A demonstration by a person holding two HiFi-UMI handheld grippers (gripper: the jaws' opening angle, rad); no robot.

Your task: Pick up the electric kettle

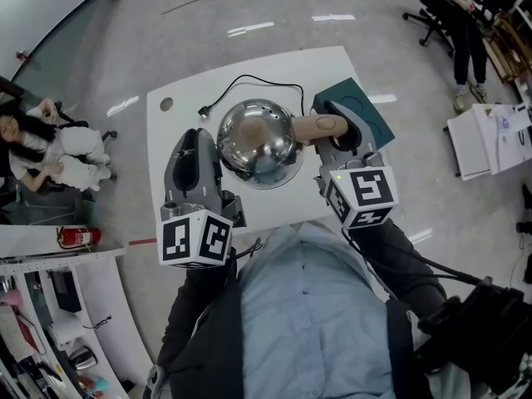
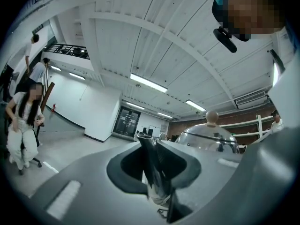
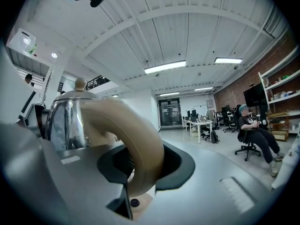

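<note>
— Where is the electric kettle [image 1: 259,144]?

— Over the middle of the white table [image 1: 179,127], between the two grippers. It is a rounded, mirror-bright steel kettle with a beige knob [image 1: 256,127] on its lid. I cannot tell whether its base touches the tabletop or hangs just above it.

— What is the left gripper [image 2: 157,168] doing?

— Its jaws are pressed onto the shiny spout [image 2: 152,151], which stands up between them. In the left gripper view the lid and knob rise just to the right of the spout.

— And the right gripper [image 3: 136,172]?

— Its jaws pinch the thick beige handle [image 3: 138,139], which arches up out of them and curves left to the steel body. From the head view the handle sticks out from the kettle's right side and runs straight into that gripper.

— Anything else on the table?

— A black power cord [image 1: 241,81] loops along the far side behind the kettle, its plug lying to the left. A teal object [image 1: 374,115] sits at the far right corner, partly under the right gripper.

— And around the table?

— A red fire extinguisher [image 1: 76,238] lies on the floor to the near left. One person [image 1: 41,144] sits at the left, well apart from the table, and another [image 1: 457,15] sits on an office chair far off to the right.
</note>
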